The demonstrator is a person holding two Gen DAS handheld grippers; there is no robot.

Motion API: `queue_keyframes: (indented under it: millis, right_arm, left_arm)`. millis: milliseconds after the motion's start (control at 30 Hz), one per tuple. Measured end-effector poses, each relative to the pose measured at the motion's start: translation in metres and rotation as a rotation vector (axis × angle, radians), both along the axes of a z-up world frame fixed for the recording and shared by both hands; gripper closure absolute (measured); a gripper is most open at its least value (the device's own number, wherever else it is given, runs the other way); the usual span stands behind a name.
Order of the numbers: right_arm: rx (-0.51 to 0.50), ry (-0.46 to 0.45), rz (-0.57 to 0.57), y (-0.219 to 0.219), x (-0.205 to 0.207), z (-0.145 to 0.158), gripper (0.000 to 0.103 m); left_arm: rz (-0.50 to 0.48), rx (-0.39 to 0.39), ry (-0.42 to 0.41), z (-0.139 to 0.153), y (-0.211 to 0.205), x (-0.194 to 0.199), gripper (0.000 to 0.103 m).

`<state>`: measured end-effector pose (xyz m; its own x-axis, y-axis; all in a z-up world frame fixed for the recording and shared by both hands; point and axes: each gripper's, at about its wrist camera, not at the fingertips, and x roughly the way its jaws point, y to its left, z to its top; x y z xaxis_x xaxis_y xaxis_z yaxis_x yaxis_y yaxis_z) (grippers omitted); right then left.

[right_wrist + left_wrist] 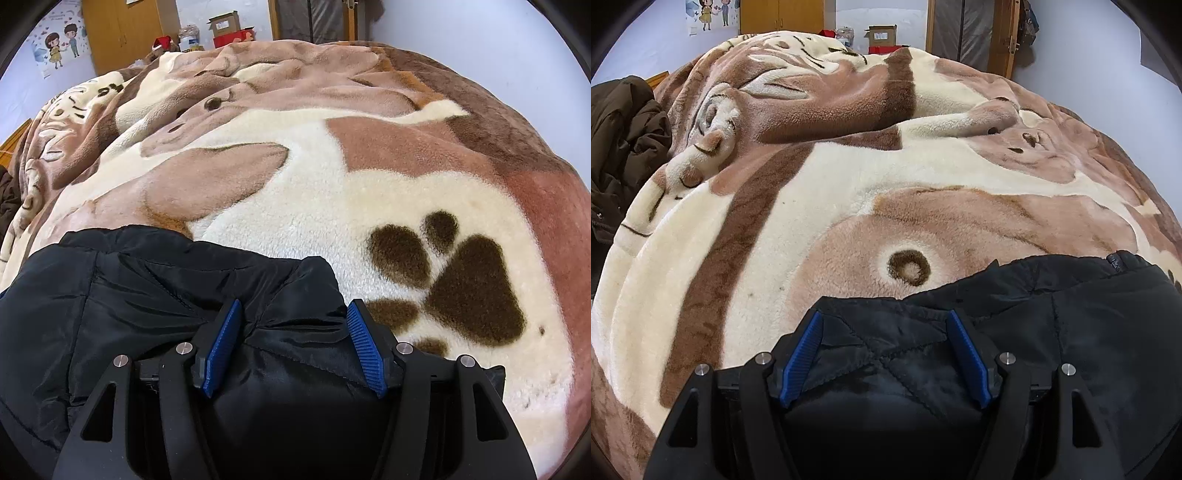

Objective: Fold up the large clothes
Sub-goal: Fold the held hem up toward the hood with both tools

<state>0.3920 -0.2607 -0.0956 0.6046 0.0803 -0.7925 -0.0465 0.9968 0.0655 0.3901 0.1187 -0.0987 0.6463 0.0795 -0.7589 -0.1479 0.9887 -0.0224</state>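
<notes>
A black padded jacket [1071, 321] lies on a brown and cream fleece blanket [831, 192] on a bed. In the left wrist view my left gripper [884, 317] is open, its blue pads [803, 354] set wide on either side of a quilted corner of the jacket. In the right wrist view the same jacket [129, 288] fills the lower left. My right gripper [293, 306] is open too, with its blue pads [365, 347] either side of a bunched fold of the jacket. Neither gripper pinches the fabric.
A dark brown coat [620, 147] is heaped at the bed's left edge. The blanket [369, 158] is rumpled toward the far side and shows a paw print [461, 284]. Beyond the bed stand a wooden wardrobe [125, 29], cardboard boxes [882, 35] and a doorway [964, 26].
</notes>
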Motion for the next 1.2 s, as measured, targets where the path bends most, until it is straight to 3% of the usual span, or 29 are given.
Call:
queue_keyframes:
  millis: [200, 367, 567, 667, 767, 1200]
  right_arm:
    - [0.003, 0.027, -0.004, -0.004, -0.002, 0.014, 0.044]
    - [0.052, -0.048, -0.021, -0.015, -0.039, 0.063, 0.044]
    - [0.093, -0.116, 0.019, -0.016, -0.091, 0.090, 0.044]
    - [0.051, -0.095, 0.031, -0.011, -0.099, 0.080, 0.044]
    - [0.026, -0.019, 0.020, -0.016, -0.091, 0.052, 0.044]
    - [-0.034, -0.037, 0.052, -0.011, -0.086, 0.023, 0.044]
  left_arm:
    - [0.009, 0.034, 0.035, 0.023, -0.004, -0.005, 0.032]
    - [0.002, 0.033, -0.037, 0.070, -0.006, -0.041, 0.032]
    - [-0.046, -0.028, -0.125, 0.103, -0.034, -0.083, 0.032]
    - [-0.104, -0.008, -0.092, 0.087, -0.060, -0.084, 0.032]
    - [-0.106, -0.017, 0.012, 0.052, -0.073, -0.073, 0.032]
    - [-0.110, 0.006, -0.005, 0.031, -0.079, -0.068, 0.032]
